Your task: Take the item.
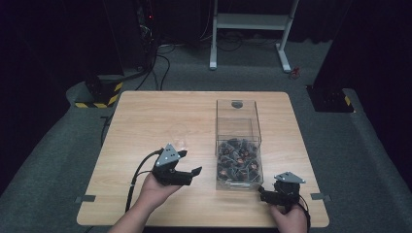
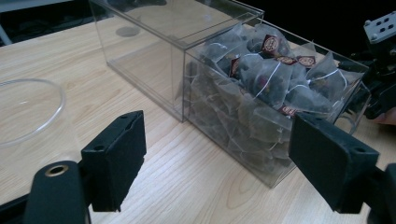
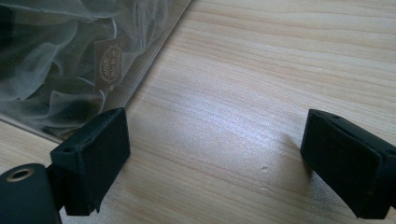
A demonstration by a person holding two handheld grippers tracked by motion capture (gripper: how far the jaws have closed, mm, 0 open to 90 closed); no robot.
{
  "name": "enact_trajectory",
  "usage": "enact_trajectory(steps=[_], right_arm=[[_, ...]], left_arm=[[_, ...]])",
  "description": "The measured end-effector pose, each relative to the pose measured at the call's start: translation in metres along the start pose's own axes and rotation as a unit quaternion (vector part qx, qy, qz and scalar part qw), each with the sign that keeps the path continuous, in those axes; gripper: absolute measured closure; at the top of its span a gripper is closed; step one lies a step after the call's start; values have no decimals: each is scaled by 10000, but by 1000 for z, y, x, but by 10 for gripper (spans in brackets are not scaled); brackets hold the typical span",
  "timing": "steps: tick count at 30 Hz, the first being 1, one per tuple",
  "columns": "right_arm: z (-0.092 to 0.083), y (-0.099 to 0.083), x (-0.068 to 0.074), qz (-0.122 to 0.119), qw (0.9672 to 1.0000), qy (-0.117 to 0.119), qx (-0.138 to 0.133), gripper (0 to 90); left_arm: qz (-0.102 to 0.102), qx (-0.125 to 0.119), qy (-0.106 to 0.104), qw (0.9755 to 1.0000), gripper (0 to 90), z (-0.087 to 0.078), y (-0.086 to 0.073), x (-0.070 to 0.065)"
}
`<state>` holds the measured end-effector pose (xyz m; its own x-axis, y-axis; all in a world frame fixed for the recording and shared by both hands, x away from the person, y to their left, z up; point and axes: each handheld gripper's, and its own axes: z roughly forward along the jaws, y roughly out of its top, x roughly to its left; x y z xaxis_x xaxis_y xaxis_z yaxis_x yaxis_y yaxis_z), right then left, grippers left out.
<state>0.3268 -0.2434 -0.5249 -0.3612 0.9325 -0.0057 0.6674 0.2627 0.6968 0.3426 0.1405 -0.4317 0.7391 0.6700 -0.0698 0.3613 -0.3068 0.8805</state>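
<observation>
A clear plastic box (image 1: 237, 120) stands on the wooden table (image 1: 145, 121), right of centre. Its near half is packed with mesh tea bags (image 1: 239, 161) with dark red tags, and its far half looks empty. My left gripper (image 1: 190, 163) hovers left of the box, open, jaws towards it with nothing between them. In the left gripper view the tea bags (image 2: 271, 79) lie ahead of the open left gripper (image 2: 217, 163). My right gripper (image 1: 265, 193) is low at the box's near right corner, open. Its own view has the box wall (image 3: 154, 46) beside the left jaw of the right gripper (image 3: 215, 154).
A clear round glass-like rim (image 2: 28, 112) rests on the table left of the box, just beyond my left gripper. The right gripper (image 2: 380, 88) sits behind the box's far corner in the left gripper view. A white frame (image 1: 250, 29) and cables are on the floor beyond the table.
</observation>
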Motion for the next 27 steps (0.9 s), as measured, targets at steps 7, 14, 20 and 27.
enact_trajectory(steps=[7,14,20,27], right_arm=[[0,0,0,-1,10000,-16,-10,80],[-1,-1,0,-6,10000,-13,3,82],[-1,-1,0,-4,10000,-5,9,82],[0,0,0,-12,10000,1,6,82]], left_arm=[[58,-48,-102,9999,194,11,6,-5],[57,-99,-186,9998,195,16,11,-9],[91,-96,-258,9996,196,23,15,-13],[97,-85,-337,9993,201,30,21,-15]])
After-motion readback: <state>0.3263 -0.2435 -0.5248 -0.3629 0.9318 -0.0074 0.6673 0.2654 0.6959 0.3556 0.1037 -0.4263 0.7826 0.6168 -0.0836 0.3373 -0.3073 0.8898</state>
